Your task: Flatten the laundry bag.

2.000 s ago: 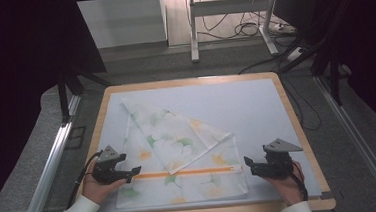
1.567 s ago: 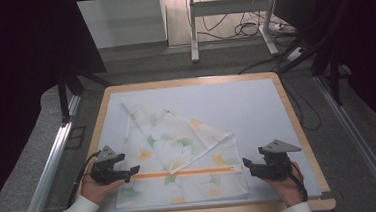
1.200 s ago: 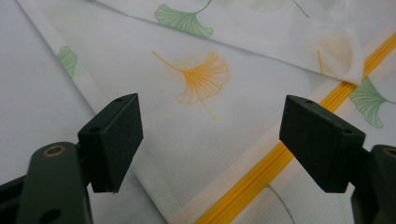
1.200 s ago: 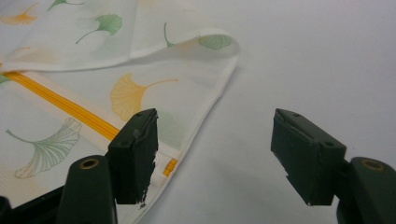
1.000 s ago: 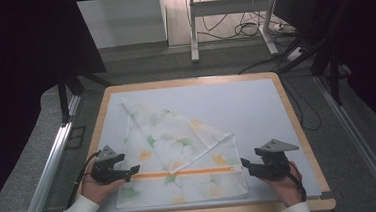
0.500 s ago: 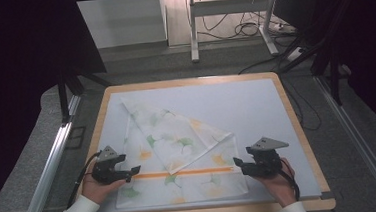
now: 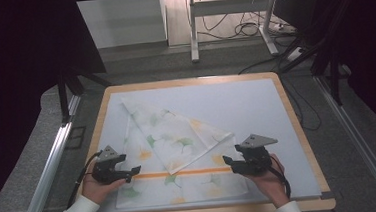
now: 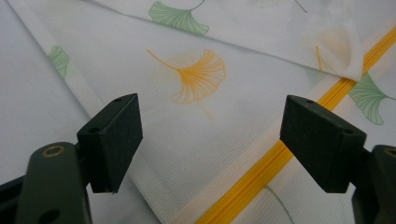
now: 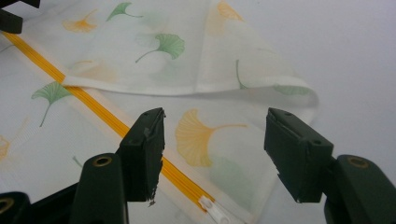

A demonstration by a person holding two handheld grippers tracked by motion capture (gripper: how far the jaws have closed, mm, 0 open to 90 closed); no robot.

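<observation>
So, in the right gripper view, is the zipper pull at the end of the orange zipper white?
Yes, the zipper pull is white and sits at the end of the orange zipper, near the cloth's edge.

The right tongs (image 9: 212, 156) are seen parted above a white fabric cover (image 9: 140, 70) printed with ginkgo leaves, nothing pinched between the jaws. An orange zipper (image 9: 100, 114) with a white pull (image 9: 212, 210) runs beneath them; a folded flap (image 9: 224, 70) lies on the pale tabletop (image 9: 350, 56).

A pale wall (image 7: 120, 20) stands at the back above grey carpet (image 7: 198, 60). A white desk frame (image 7: 229, 13) rises there, cables (image 7: 243, 29) tangled beneath. Dark curtains (image 7: 18, 72) hang either side.
</observation>
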